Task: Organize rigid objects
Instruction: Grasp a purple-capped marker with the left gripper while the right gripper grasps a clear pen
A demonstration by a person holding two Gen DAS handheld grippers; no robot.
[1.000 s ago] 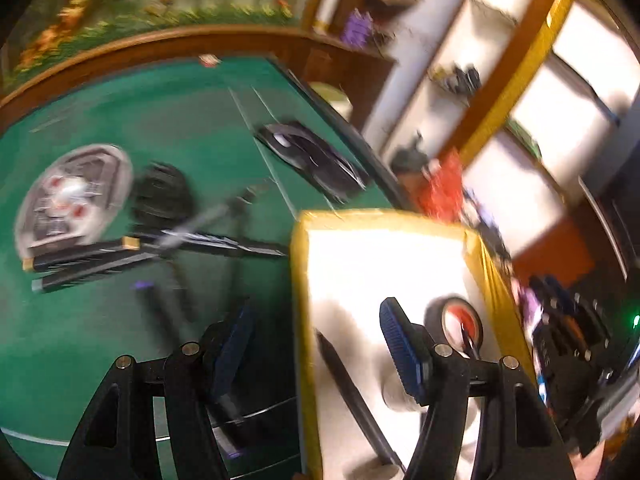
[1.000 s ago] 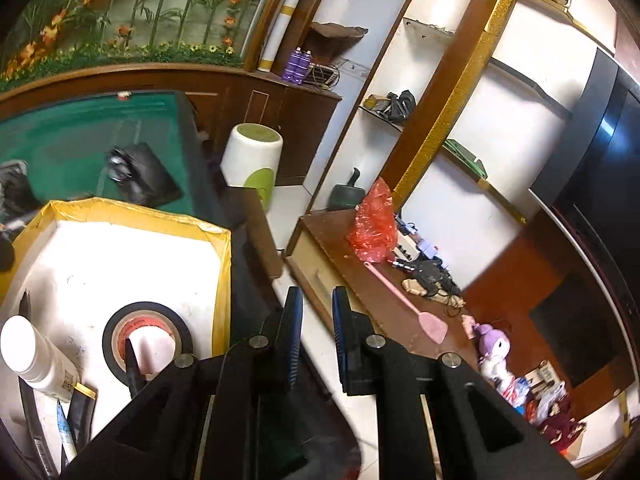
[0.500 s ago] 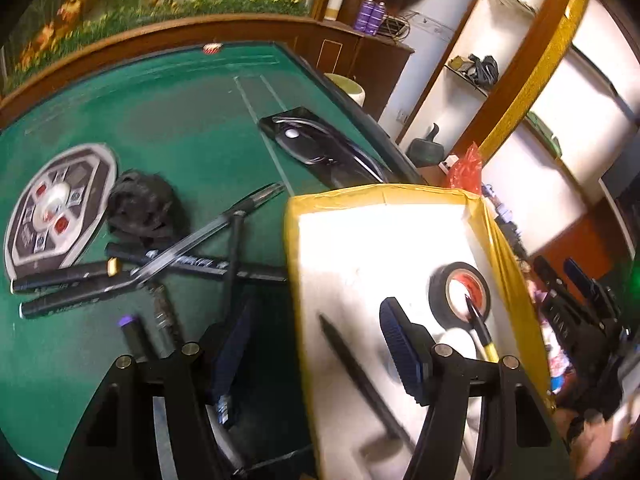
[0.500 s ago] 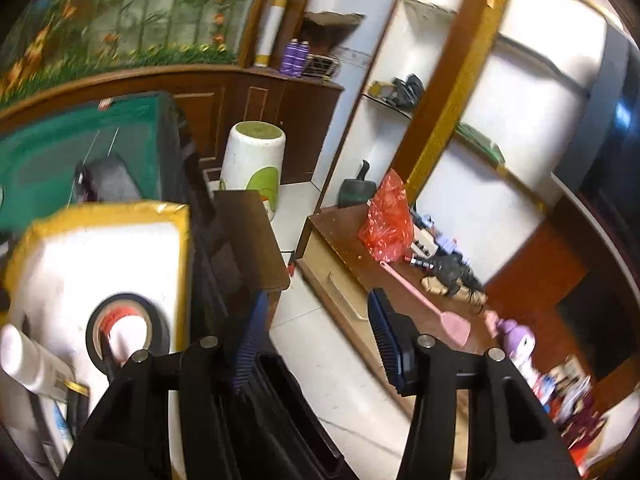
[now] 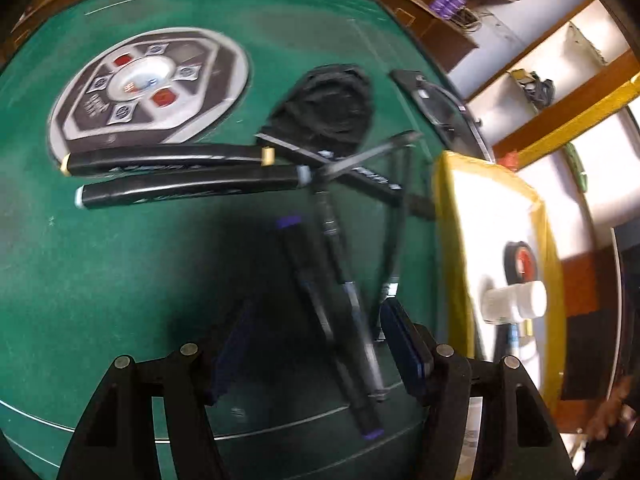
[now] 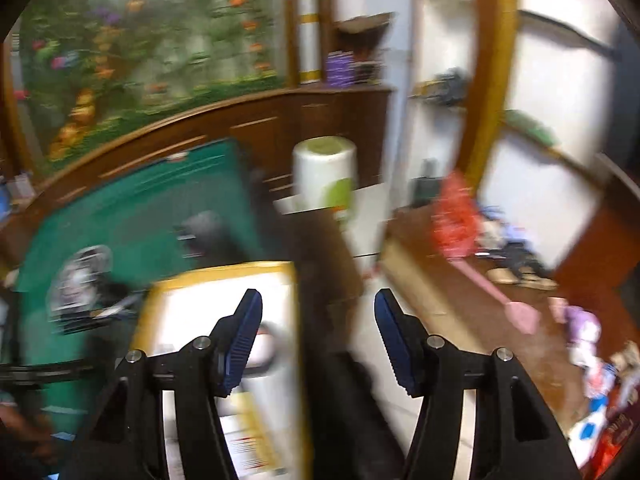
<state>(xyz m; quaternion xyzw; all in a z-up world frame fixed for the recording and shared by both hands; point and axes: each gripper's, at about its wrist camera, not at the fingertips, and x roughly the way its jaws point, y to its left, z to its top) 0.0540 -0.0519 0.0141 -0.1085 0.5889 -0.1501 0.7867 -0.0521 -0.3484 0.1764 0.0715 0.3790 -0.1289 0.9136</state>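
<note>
Several black pens and markers lie crossed on the green table (image 5: 120, 280). Two thick black markers (image 5: 180, 158) rest side by side, and a pen with purple ends (image 5: 320, 312) lies nearest. My left gripper (image 5: 318, 308) hangs open just above that pen and a slim pen (image 5: 352, 296), touching neither. To the right, a yellow-rimmed box (image 5: 448, 240) holds a black tape roll (image 5: 520, 260) and a white bottle (image 5: 516, 304). The right gripper (image 6: 318, 298) has its jaws opening with nothing between them, above the box's right rim (image 6: 296, 320) and the floor.
A round grey printed disc (image 5: 148, 88), a black pouch (image 5: 328, 104) and a dark case (image 5: 444, 112) sit farther back on the table. Beyond the table edge stand a white bin (image 6: 324, 176) and a low wooden bench with a red bag (image 6: 456, 220) and pink swatter (image 6: 492, 288).
My left gripper swung left from over the box to above the pens and sank closer. The right gripper went from shut to open and rose, tilting its view up toward the room.
</note>
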